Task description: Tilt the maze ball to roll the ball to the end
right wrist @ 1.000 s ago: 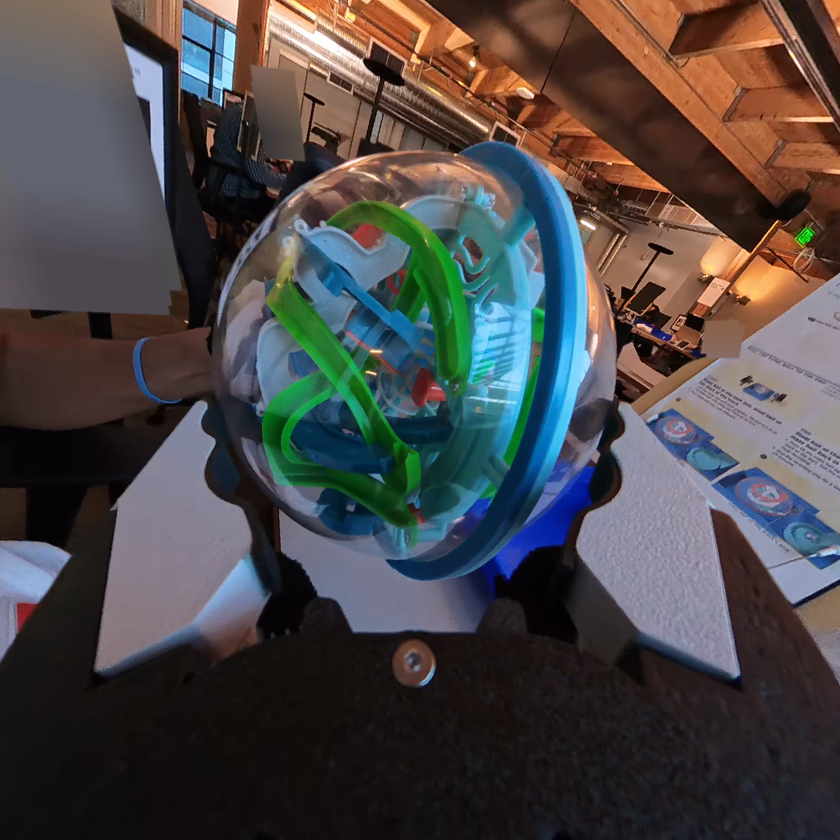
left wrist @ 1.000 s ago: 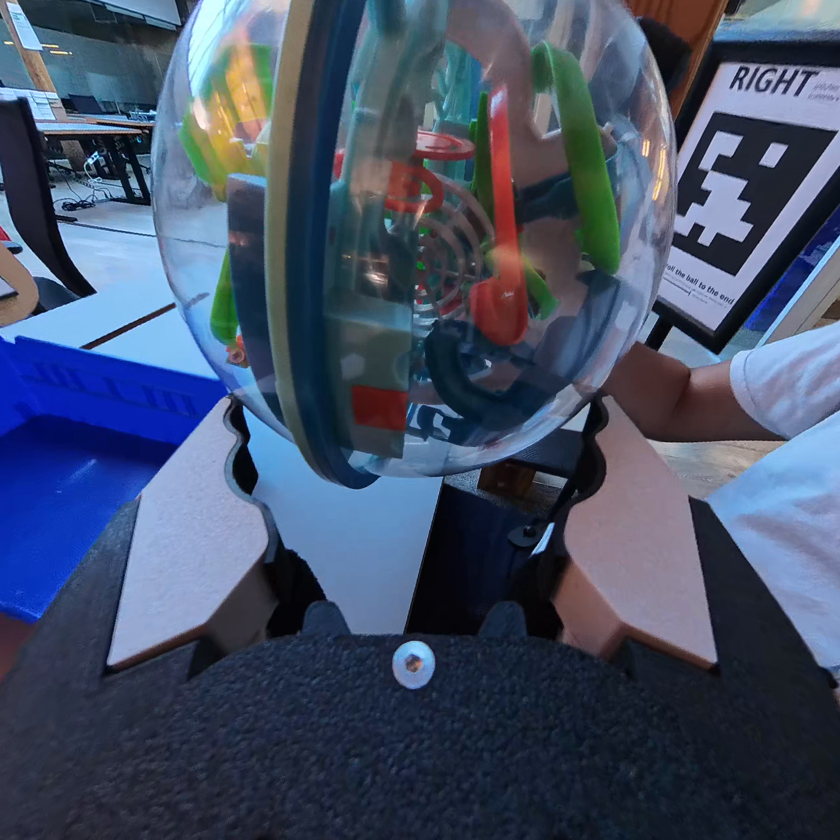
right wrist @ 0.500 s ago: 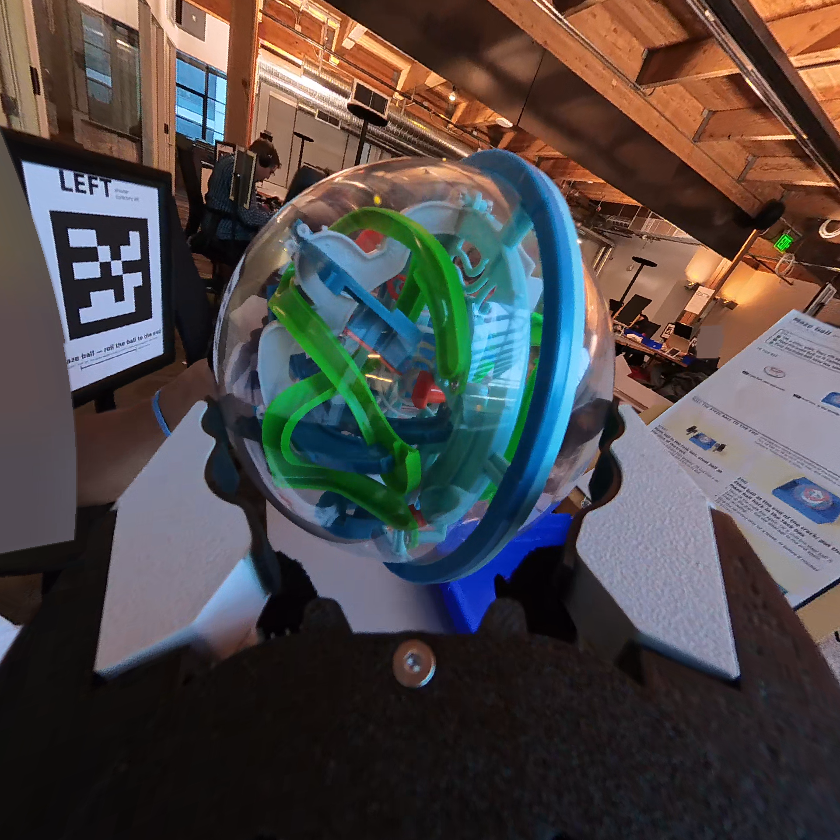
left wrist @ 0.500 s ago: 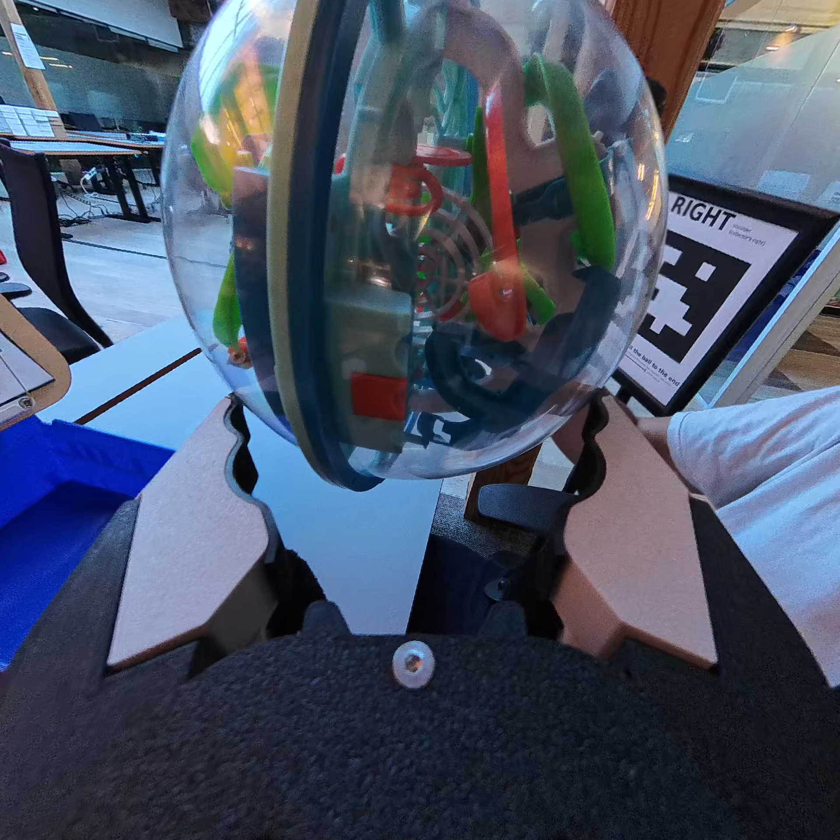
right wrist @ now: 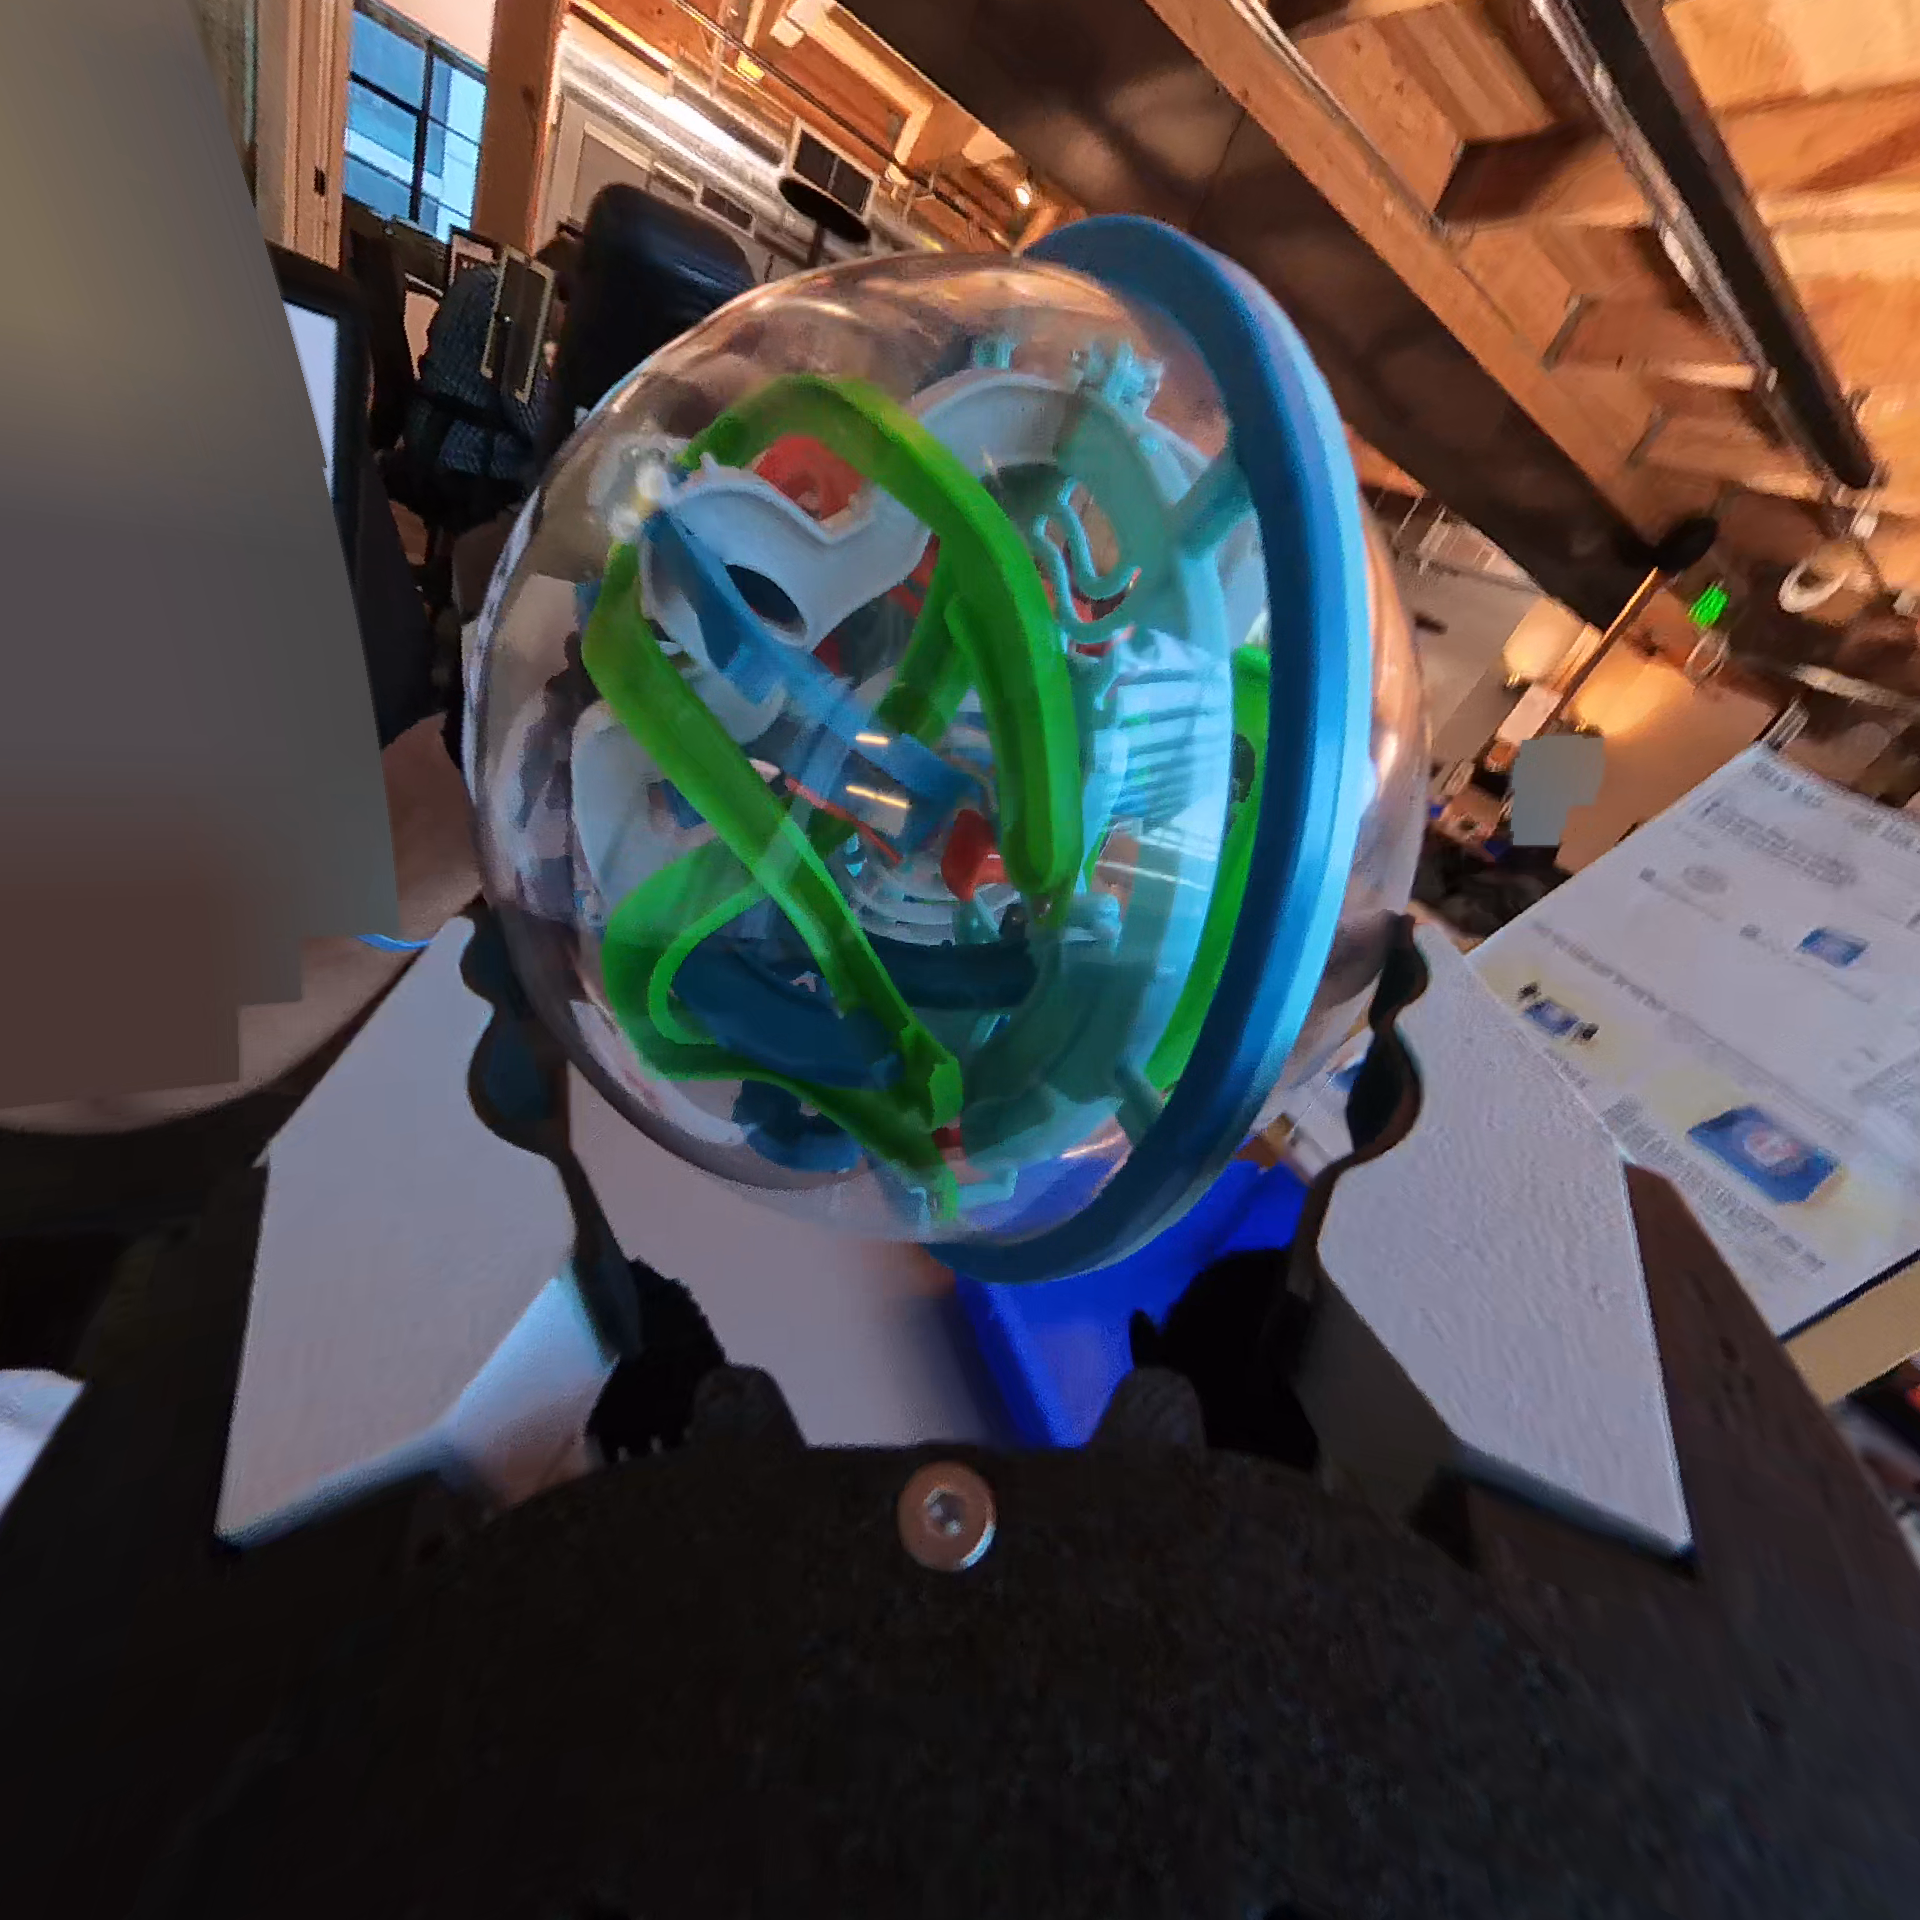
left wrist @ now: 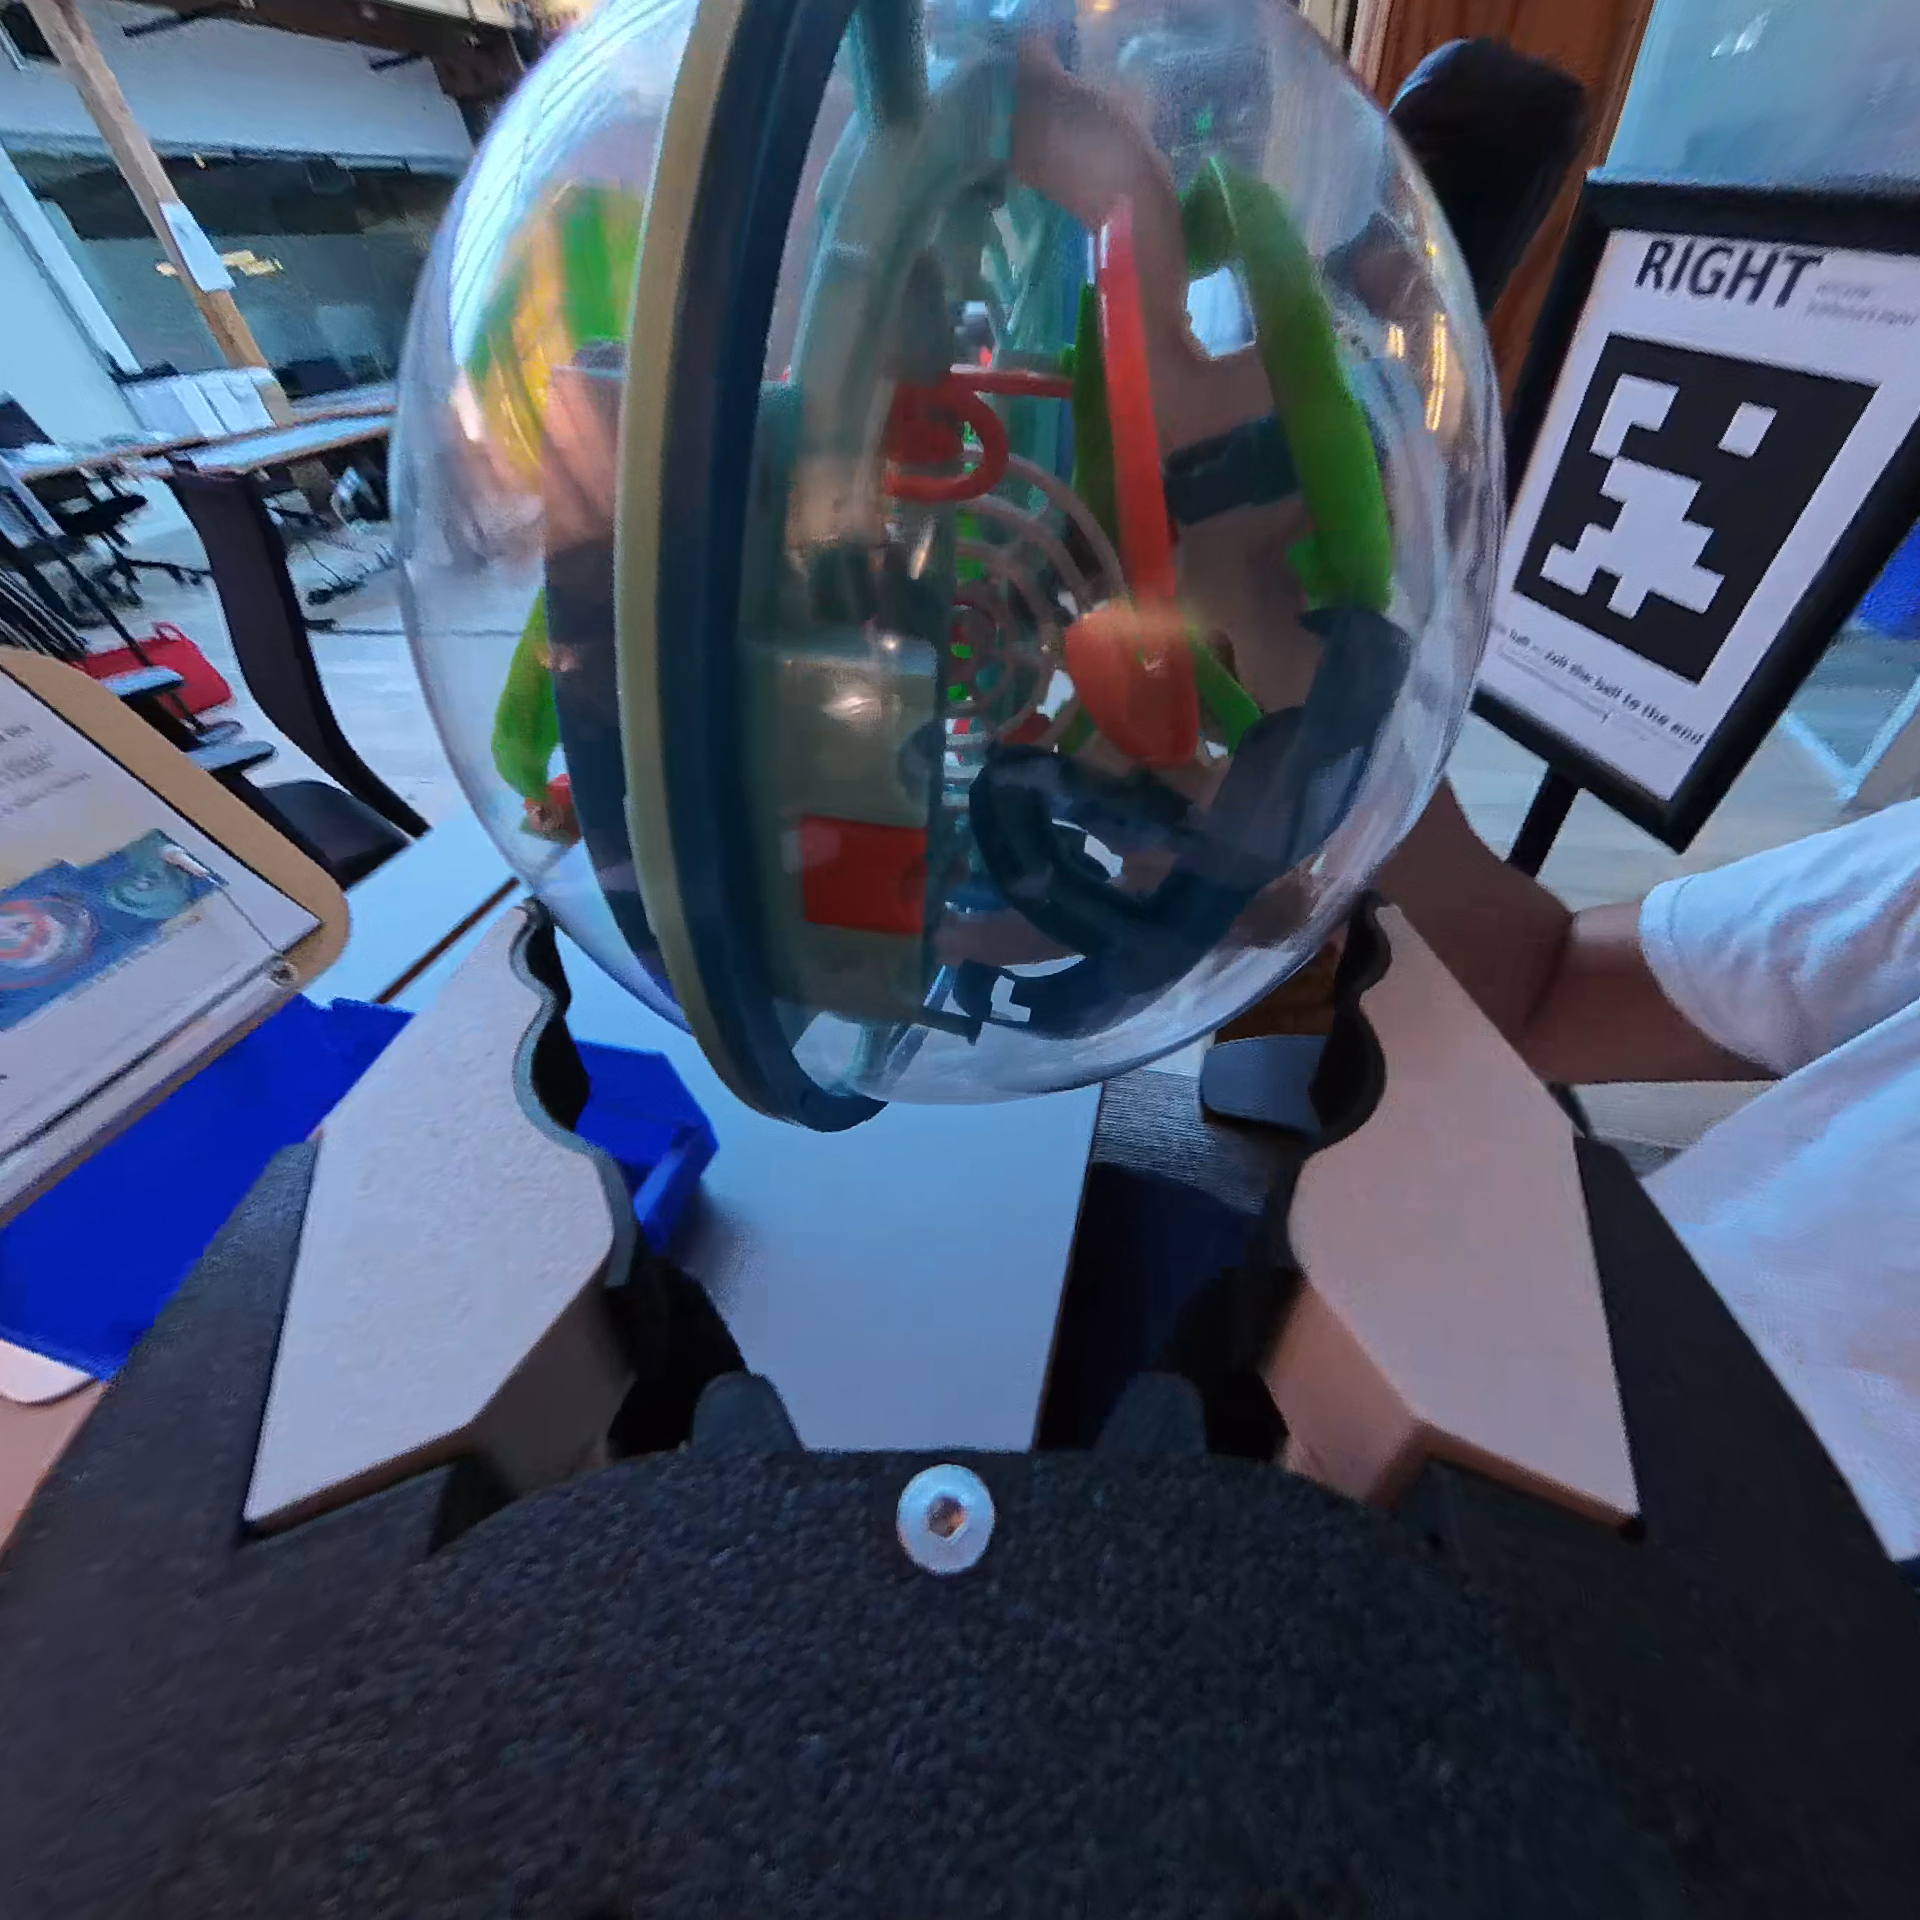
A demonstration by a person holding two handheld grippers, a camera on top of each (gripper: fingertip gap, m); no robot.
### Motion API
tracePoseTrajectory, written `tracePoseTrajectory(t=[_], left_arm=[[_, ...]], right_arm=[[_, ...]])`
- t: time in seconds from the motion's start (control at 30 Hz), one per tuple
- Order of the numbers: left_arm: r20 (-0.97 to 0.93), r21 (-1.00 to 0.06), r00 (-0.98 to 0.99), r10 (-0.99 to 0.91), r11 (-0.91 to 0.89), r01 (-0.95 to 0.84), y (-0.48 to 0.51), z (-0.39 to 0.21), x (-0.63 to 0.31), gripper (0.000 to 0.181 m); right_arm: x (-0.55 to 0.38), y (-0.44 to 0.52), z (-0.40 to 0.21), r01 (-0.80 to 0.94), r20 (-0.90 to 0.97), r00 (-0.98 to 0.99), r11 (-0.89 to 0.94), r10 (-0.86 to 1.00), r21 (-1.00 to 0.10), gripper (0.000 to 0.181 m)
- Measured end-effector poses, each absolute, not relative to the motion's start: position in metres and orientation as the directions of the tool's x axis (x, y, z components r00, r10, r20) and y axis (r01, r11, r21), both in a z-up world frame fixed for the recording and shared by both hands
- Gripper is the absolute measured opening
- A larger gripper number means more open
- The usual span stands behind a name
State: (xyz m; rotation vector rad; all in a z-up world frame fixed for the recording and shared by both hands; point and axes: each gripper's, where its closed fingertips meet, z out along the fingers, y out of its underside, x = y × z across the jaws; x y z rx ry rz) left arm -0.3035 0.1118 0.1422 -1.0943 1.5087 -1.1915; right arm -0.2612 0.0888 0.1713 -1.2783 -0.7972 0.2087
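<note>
1. Since the earlier frame, the maze ball (right wrist: 935,727) has tilted, its blue rim leaning toward 1 o'clock, and an instruction board (left wrist: 114,894) has entered at 9 o'clock.
2. Maze ball (left wrist: 945,551): clear smooth sphere lifted above the white table (left wrist: 894,1278), enclosing green, red and blue tracks.
3. Left gripper (left wrist: 945,997) and right gripper (right wrist: 935,1039): grainy fingers clamp the sphere's sides.
4. Left view only: framed marker sign (left wrist: 1683,499), white sleeve (left wrist: 1787,935). Right view only: timber ceiling (right wrist: 1558,260).
5. Blue bin (left wrist: 135,1226) lies at 8 o'clock.

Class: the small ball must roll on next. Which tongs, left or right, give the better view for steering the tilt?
Right, probably. Both tongs clamp the maze ball, but the right view shows the green tracks sharply; the left view is blurred by reflections.
</note>
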Motion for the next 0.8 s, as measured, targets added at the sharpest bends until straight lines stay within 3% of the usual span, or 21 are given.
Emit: tracePoseTrajectory(t=[0.13, 0.27, 0.4, 0.53, 0.8], left_arm=[[-0.376, -0.924, -0.143, -0.916, 0.383, -0.024, 0.103, 0.150, -0.310, 0.142], [-0.641, -0.767, -0.006, -0.767, 0.641, 0.030, 0.093, 0.158, -0.318, 0.141], [-0.788, -0.612, 0.107, -0.606, 0.790, -0.040, 0.096, 0.145, -0.318, 0.141], [-0.872, -0.481, 0.199, -0.447, 0.858, -0.178, 0.115, 0.117, -0.309, 0.141], [-0.915, -0.366, 0.294, -0.277, 0.877, -0.311, 0.142, 0.090, -0.299, 0.140]], right_arm=[[-0.271, 0.074, 0.179, 0.439, 0.638, 0.629, 0.475, 0.444, -0.763, 0.155], [-0.277, 0.061, 0.181, 0.607, 0.826, 0.497, 0.574, 0.265, -0.549, 0.155], [-0.272, 0.064, 0.164, 0.717, 0.909, 0.403, 0.581, 0.104, -0.385, 0.154], [-0.259, 0.073, 0.138, 0.830, 0.956, 0.283, 0.520, -0.080, -0.202, 0.155], [-0.257, 0.075, 0.115, 0.908, 0.937, 0.080, 0.413, -0.339, 0.072, 0.154]])
